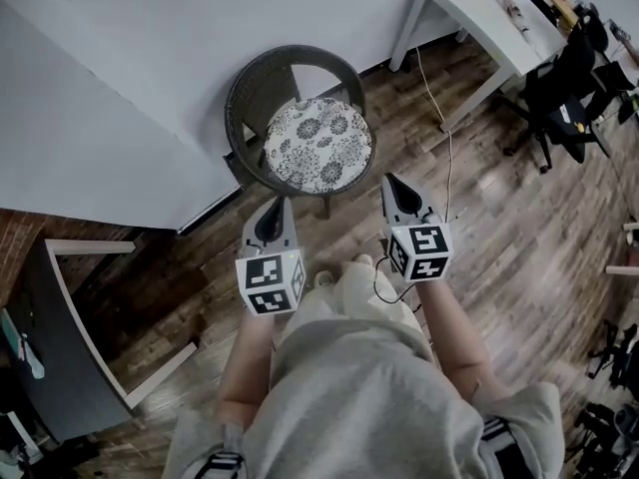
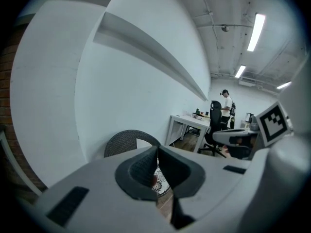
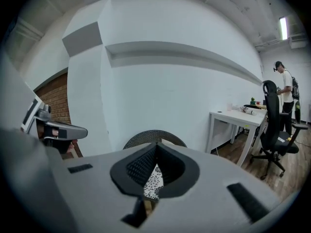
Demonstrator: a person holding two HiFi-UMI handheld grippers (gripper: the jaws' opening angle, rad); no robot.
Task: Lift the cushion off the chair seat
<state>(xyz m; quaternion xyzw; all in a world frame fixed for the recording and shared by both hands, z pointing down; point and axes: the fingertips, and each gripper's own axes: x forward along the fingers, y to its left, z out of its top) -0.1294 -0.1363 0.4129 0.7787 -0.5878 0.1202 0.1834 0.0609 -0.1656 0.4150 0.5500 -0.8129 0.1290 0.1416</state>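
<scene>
Squarely ahead, the cushion — round, with a dark floral print — lies flat on the seat of the wicker chair, filling it nearly to the rim. The chair's curved back stands close against the white wall, so that side is closed. The seat's front edge faces bare wood floor. In the head view the left gripper and right gripper hang side by side just short of that front edge, apart from the cushion, each pointing toward it. Both pairs of jaws are clenched tip to tip with nothing between them — in each gripper view the print shows only through the slit below the pads. To the right a white table stands well apart from the chair, with a thin cable trailing over the floor between them. At lower left a dark unit with a pale frame borders the floor.
</scene>
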